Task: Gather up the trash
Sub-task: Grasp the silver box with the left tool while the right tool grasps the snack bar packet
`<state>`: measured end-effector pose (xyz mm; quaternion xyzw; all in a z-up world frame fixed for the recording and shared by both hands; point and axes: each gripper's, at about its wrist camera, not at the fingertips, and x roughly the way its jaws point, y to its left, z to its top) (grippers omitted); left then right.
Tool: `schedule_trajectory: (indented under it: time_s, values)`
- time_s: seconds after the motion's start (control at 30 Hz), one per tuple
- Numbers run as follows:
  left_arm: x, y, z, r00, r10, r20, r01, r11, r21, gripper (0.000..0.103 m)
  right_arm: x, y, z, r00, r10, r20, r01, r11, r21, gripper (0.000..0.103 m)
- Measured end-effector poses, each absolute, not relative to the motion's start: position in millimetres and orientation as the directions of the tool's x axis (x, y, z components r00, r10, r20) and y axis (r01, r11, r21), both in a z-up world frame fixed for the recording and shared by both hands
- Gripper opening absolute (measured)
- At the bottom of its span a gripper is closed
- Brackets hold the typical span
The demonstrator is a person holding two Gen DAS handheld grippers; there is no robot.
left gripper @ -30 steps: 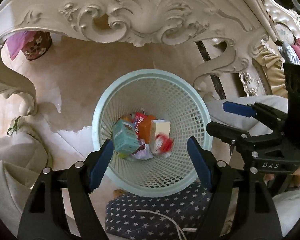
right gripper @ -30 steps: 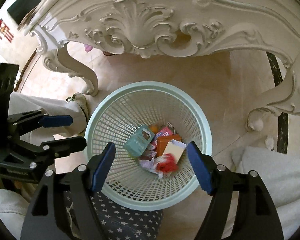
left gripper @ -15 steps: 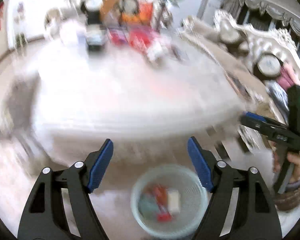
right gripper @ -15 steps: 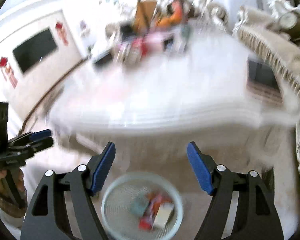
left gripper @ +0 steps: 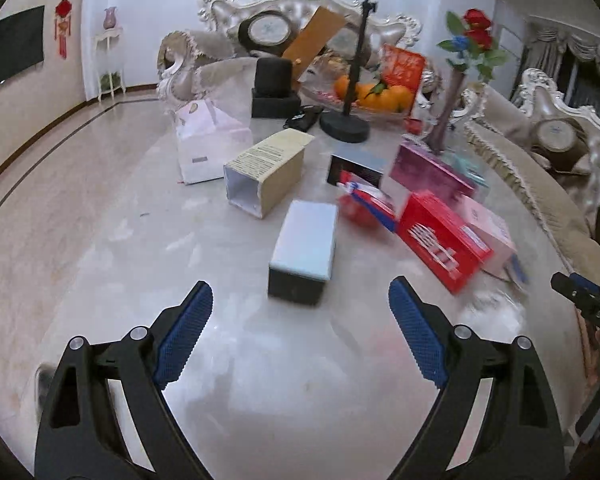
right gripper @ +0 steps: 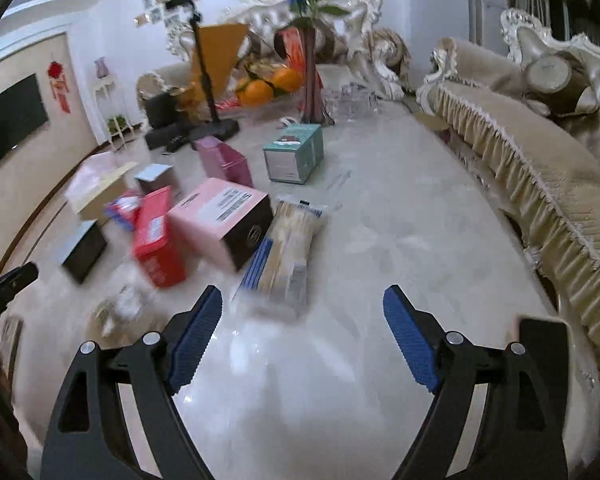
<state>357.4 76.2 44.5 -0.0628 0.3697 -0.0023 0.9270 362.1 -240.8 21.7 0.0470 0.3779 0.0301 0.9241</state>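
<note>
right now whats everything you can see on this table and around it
table: one, pale marble, under everything
grey-topped black box: one, nearest the left claw
tan carton: one, open-ended, on its side
red box: one, right of the grey-topped box
pink box: one, black end, beside the red box
teal box: one, mid-table
clear packet: one, nearest the right claw
oranges: a heap, far end
vase of roses: one, far end
sofa: beige, fringed, right side
left claw: open, empty
right claw: open, empty
</note>
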Motion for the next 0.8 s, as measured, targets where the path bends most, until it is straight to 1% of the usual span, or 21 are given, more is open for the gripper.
schedule_trajectory:
  time_s: [0.23,0.33,0.43,0.6,0.7,0.8]
  values:
    - [393.1,86.8,20.8,0.688,-0.048,-0.724,-0.063,0.990,-0.125,0.087,401.9,-232.1,2.6,0.680,0.071,-0.730,0.002,0.995,0.099,0.079]
    - [401.5,85.6,15.3,0.681,-0.048,-0.731,-0.053,0.992,-0.115,0.087,409.8,-227.4,1.5,0.663,0.055,-0.747,0.005,0.997,0.079,0.079]
    - [410.0,83.1,11.3,0.670,-0.044,-0.741,-0.049,0.993,-0.103,0.087,413.8,-227.5,1.4,0.658,0.006,-0.753,0.027,0.999,0.031,0.079]
    - [419.9,79.5,7.7,0.649,-0.026,-0.760,-0.057,0.995,-0.083,0.087,419.8,-233.2,-6.1,0.618,0.034,-0.785,0.023,0.998,0.061,0.078]
    - [423.3,78.0,4.4,0.633,-0.030,-0.774,-0.051,0.996,-0.080,0.087,420.4,-229.3,-5.9,0.617,0.025,-0.787,0.014,0.999,0.042,0.078]
    - [422.0,79.1,5.4,0.641,-0.034,-0.767,-0.052,0.995,-0.088,0.087,422.2,-227.4,-7.7,0.606,0.028,-0.795,0.003,0.999,0.038,0.074]
